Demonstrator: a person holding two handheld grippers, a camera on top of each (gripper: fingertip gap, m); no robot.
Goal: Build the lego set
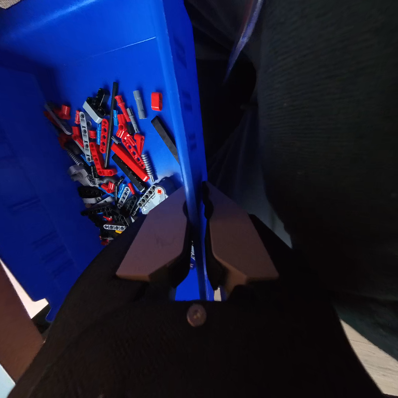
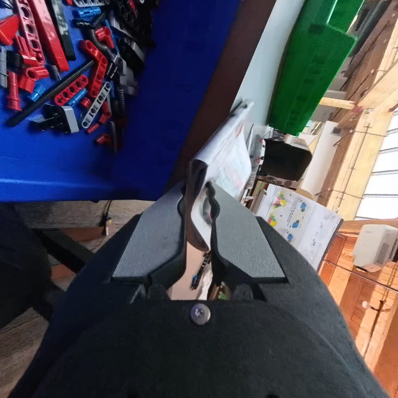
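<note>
A blue plastic bin (image 1: 90,56) holds a pile of red, black, grey and blue lego pieces (image 1: 112,150). My left gripper (image 1: 195,191) is shut on the bin's side wall (image 1: 183,137), which runs up between its two fingers. In the right wrist view the same bin (image 2: 163,97) and its pieces (image 2: 64,64) are at the upper left. My right gripper (image 2: 197,190) is shut on the folded edge of a white instruction booklet (image 2: 228,155), held beside the bin's outer wall.
A person's dark clothing (image 1: 323,150) fills the right of the left wrist view. A green block-like object (image 2: 312,64), another open booklet with coloured pictures (image 2: 301,221), a dark box (image 2: 286,159) and a white device (image 2: 377,247) lie beyond the held booklet.
</note>
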